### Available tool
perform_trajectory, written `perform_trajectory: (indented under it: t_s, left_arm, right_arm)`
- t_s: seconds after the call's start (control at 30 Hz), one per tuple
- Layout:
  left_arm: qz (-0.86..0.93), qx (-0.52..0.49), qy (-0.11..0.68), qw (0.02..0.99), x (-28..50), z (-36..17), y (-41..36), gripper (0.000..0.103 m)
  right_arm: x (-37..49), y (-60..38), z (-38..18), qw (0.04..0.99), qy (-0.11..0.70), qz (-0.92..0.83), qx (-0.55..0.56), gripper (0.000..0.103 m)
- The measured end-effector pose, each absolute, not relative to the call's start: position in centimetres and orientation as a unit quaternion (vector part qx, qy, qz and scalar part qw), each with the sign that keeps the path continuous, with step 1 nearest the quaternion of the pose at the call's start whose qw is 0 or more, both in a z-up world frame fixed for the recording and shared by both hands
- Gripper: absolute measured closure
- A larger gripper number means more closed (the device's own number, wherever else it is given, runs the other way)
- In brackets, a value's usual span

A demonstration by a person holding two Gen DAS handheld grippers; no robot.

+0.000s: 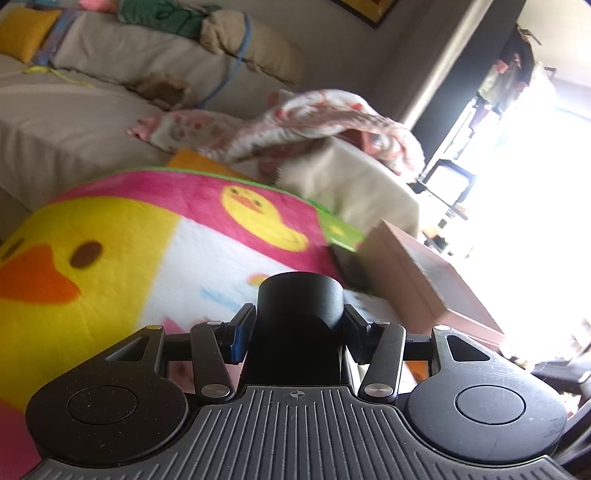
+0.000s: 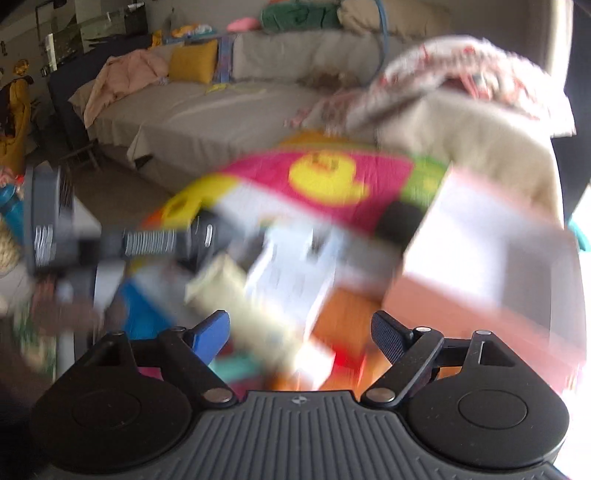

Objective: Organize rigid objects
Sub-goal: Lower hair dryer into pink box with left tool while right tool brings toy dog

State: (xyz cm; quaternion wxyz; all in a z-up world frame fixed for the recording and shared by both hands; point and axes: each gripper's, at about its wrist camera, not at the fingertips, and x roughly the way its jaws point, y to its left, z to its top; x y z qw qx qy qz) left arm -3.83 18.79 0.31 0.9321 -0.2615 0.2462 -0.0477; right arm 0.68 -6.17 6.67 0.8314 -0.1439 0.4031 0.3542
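Note:
My left gripper (image 1: 299, 328) is shut on a black cylinder (image 1: 301, 295), held upright above a pink and yellow duck blanket (image 1: 147, 236). A pinkish open box (image 1: 424, 273) lies to its right. My right gripper (image 2: 299, 332) is open and empty. The right wrist view is blurred: below the fingers lie a white box (image 2: 295, 266), a beige item (image 2: 229, 280), an orange item (image 2: 343, 310) and the pinkish box (image 2: 480, 251). The left gripper body (image 2: 51, 221) shows at the left there.
A beige sofa (image 1: 74, 125) with a yellow cushion (image 1: 26, 33) and a floral cloth (image 1: 314, 118) stands behind the blanket. Bright window light washes out the right side. A blue item (image 2: 147, 314) lies at lower left in the right wrist view.

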Motion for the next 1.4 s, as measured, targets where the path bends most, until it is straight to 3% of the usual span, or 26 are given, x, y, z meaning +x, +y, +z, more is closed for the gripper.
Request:
perform_trajectory:
  t_s: [0.1,0.23,0.5,0.53,0.63,0.9,1.17,1.2,1.27,1.4]
  left_arm:
    - [-0.069,-0.238,0.256,0.935,-5.4,1.3,16.9,0.048]
    - [-0.083,-0.189,0.255,0.945,-7.9,3.2,14.8,0.048]
    - [-0.066,-0.129,0.294,0.945,-11.0,5.3,13.6,0.048]
    - [-0.072,-0.119,0.3,0.944,-11.2,5.5,13.1,0.048]
    - [-0.102,-0.092,0.314,0.939,-11.6,5.6,11.2,0.048]
    - [-0.211,-0.054,0.307,0.926,-7.9,8.0,5.3,0.048]
    - [-0.232,-0.096,0.202,0.947,6.8,15.5,2.1,0.048]
    - [-0.233,-0.097,0.218,0.943,9.1,15.3,1.5,0.048]
    - [-0.215,-0.103,0.26,0.936,12.8,13.7,0.5,0.049]
    - [-0.2,-0.118,0.284,0.93,13.6,10.2,1.4,0.049]
  right_arm:
    - [-0.7,-7.7,4.8,0.848,0.392,0.303,-0.188,0.018]
    - [-3.1,-10.2,4.3,0.89,0.307,0.218,-0.255,0.018]
    - [-1.7,-10.7,3.1,0.876,0.344,0.319,-0.11,0.018]
    - [-1.2,-10.5,2.7,0.873,0.352,0.322,-0.1,0.021]
    - [-1.0,-9.7,2.0,0.865,0.368,0.323,-0.106,0.046]
    - [-3.8,-16.4,6.2,0.891,0.323,0.303,-0.102,0.046]
    - [2.5,-19.6,12.2,0.952,0.214,0.205,-0.07,0.046]
    - [3.6,-19.4,12.5,0.958,0.195,0.199,-0.069,0.045]
    - [5.7,-18.6,12.6,0.965,0.19,0.163,-0.08,0.024]
    - [4.9,-18.3,11.0,0.958,0.206,0.181,-0.082,0.022]
